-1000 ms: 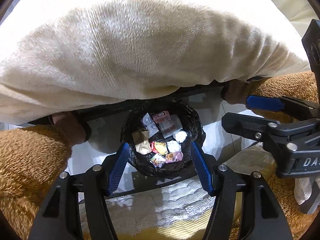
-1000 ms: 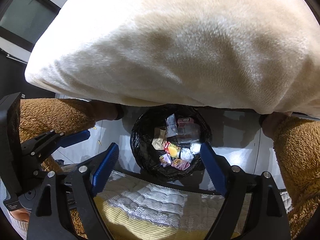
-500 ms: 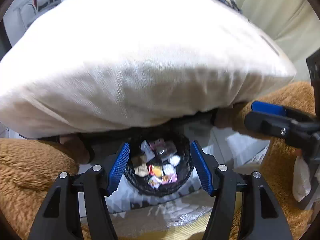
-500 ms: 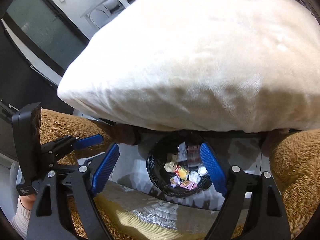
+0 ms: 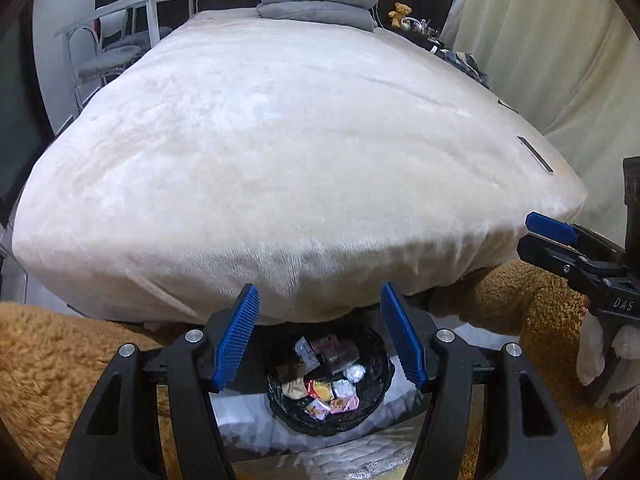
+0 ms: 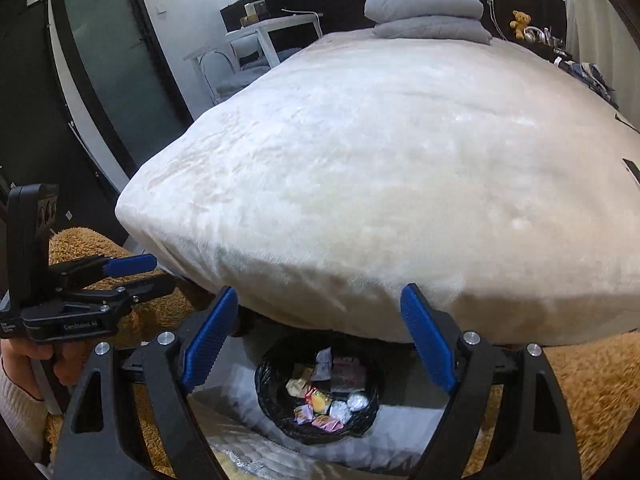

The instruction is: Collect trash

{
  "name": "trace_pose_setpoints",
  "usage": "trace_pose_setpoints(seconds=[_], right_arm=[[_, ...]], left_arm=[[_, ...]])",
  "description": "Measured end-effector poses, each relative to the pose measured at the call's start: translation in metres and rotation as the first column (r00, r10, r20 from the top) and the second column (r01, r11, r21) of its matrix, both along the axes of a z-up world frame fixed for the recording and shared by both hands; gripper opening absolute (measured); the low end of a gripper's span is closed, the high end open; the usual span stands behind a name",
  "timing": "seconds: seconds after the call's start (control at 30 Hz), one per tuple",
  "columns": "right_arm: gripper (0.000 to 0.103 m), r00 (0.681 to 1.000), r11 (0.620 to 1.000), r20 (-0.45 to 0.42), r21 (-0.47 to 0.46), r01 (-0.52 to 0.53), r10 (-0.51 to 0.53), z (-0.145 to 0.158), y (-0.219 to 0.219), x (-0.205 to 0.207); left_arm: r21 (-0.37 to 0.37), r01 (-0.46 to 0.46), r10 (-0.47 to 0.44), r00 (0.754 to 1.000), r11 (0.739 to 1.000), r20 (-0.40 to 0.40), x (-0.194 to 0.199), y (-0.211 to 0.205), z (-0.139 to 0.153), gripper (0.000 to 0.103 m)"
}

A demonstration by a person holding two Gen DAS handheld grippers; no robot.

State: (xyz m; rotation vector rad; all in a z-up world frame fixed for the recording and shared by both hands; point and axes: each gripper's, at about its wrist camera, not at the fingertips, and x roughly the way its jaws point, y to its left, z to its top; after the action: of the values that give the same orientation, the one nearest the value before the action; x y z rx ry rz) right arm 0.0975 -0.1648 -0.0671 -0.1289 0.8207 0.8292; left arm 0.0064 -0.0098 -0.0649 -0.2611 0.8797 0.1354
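The trash bin [image 5: 328,392], lined with a black plastic bag, stands on the pale floor at the foot of the bed, low in both wrist views and framed between each gripper's blue pads. Inside it lie crumpled wrappers [image 5: 326,390]: a tan one, a yellow-and-red one, pink ones, clear plastic packets and a small ball of foil [image 6: 357,401]. The left gripper [image 5: 320,338] hangs above the bin with its jaws apart and nothing between them; the bin shows through the gap, well below the pads. The right gripper [image 6: 320,344] sits the same way, jaws spread wider and empty, again with the bin seen far beneath. In the right wrist view the left gripper appears at the left edge, a hand [image 6: 24,364] in a cream sleeve wrapped around its handle. Brown fleecy fabric [image 5: 52,364] lies on either side of the bin. Directly above and behind the bin rises the bed [image 5: 296,152], covered in a cream plush blanket whose edge overhangs the bin's far rim. At the head of the bed are folded grey blankets [image 5: 316,0], with a small teddy bear [image 5: 401,12] beside them on a dark shelf. A white desk [image 6: 276,28] and chair [image 5: 108,56] stand to the left of the bed, and a pale curtain [image 5: 552,60] hangs on the right.
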Motion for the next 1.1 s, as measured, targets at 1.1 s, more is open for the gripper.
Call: trace_pose_setpoints(seconds=[1.1], right_arm=[[0.097,0.969,0.993,0.245,0.111,-0.043,0.015,0.065,0.031,0.129]], left_arm=[[0.09,0.018,-0.043,0.96,0.996,0.278,0.099,0.068,0.078,0.077]])
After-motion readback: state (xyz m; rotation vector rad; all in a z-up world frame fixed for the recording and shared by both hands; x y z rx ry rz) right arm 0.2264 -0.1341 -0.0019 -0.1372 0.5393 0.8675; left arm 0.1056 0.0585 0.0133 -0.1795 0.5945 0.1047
